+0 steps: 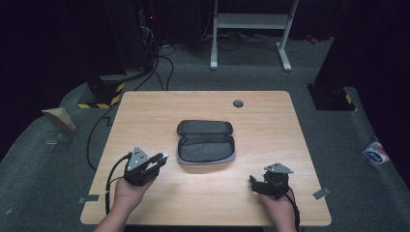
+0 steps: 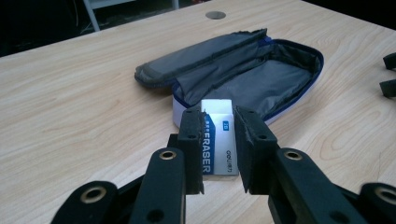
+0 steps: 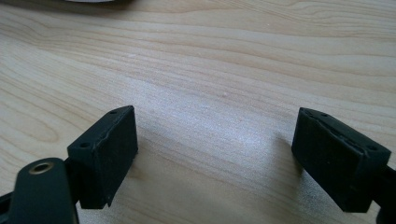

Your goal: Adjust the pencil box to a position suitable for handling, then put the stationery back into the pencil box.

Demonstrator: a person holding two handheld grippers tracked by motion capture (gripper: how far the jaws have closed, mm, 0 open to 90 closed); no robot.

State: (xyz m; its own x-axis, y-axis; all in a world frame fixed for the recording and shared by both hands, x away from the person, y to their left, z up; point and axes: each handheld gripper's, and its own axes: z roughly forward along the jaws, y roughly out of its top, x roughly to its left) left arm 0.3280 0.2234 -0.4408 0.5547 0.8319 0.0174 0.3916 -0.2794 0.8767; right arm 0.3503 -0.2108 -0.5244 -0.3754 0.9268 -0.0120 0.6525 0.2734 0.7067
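Seen from above: a wooden table [image 1: 145, 111] with a grey case [image 1: 206, 141] lying open at its middle, lid flap folded back toward the far side. Inside the case, grey fabric lining and a blue trim along the edge; nothing visible in the open compartment. A small round grey cap [image 1: 238, 103] set into the tabletop just beyond the case, toward the far edge.

Near left, a left gripper [image 1: 162, 158] held in a hand, pointing right toward the case, jaws clamped on a white eraser [image 2: 218, 135]. Eraser held upright between the pads, raised above the table, just in front of the near left edge of the case. On its sleeve, a blue band with white capitals reading "ERASER", a small blue box with "2B", and a dark brand word, turned sideways, too small to read for sure.

Near right, a right gripper [image 1: 256, 186] held in the other hand, low over bare wood, well apart from the case, jaws spread wide with nothing between them.
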